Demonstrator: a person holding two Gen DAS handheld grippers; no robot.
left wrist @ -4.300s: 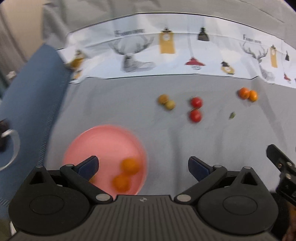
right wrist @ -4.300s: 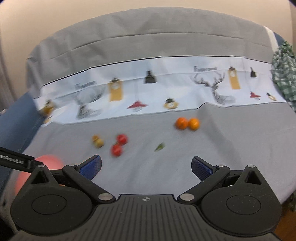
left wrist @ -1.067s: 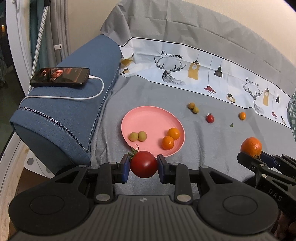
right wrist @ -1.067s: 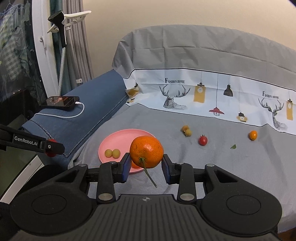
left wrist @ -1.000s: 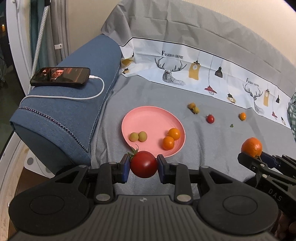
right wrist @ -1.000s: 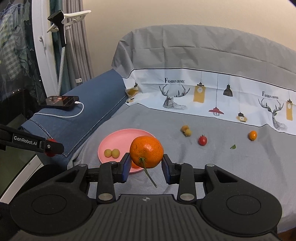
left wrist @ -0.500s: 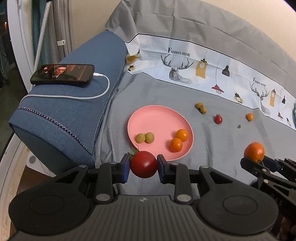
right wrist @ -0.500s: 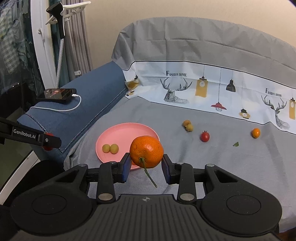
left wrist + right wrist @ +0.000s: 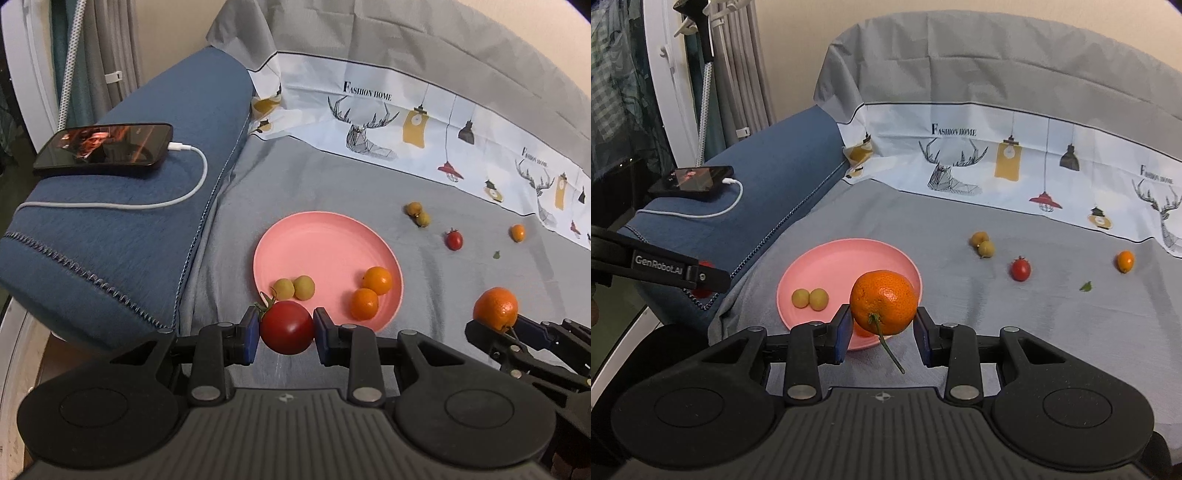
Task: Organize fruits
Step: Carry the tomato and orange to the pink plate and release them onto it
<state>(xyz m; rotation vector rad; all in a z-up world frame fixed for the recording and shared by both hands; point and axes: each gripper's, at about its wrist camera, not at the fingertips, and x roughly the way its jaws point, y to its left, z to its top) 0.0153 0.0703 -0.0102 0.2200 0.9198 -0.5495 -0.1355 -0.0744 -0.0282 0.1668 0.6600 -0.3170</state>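
Note:
My left gripper (image 9: 285,331) is shut on a red tomato (image 9: 287,327) with a green stem, just short of the near rim of the pink plate (image 9: 314,243). On the plate lie two small yellow-green fruits (image 9: 294,288) and two small oranges (image 9: 370,293). My right gripper (image 9: 882,330) is shut on an orange mandarin (image 9: 884,302) with a stalk, held over the plate's near right rim (image 9: 827,258). Loose on the grey cloth farther off are two yellow fruits (image 9: 982,243), a small tomato (image 9: 1020,268) and a small orange (image 9: 1125,260).
A blue armrest (image 9: 155,206) runs along the plate's left side. A phone (image 9: 105,148) with a white charging cable (image 9: 173,201) lies on it. A green leaf scrap (image 9: 1086,286) lies on the cloth. A printed cloth band (image 9: 1015,166) covers the backrest.
Both grippers have moved forward and down toward the plate, each still holding its fruit. The plate and the loose fruits look nearer and larger in both views.

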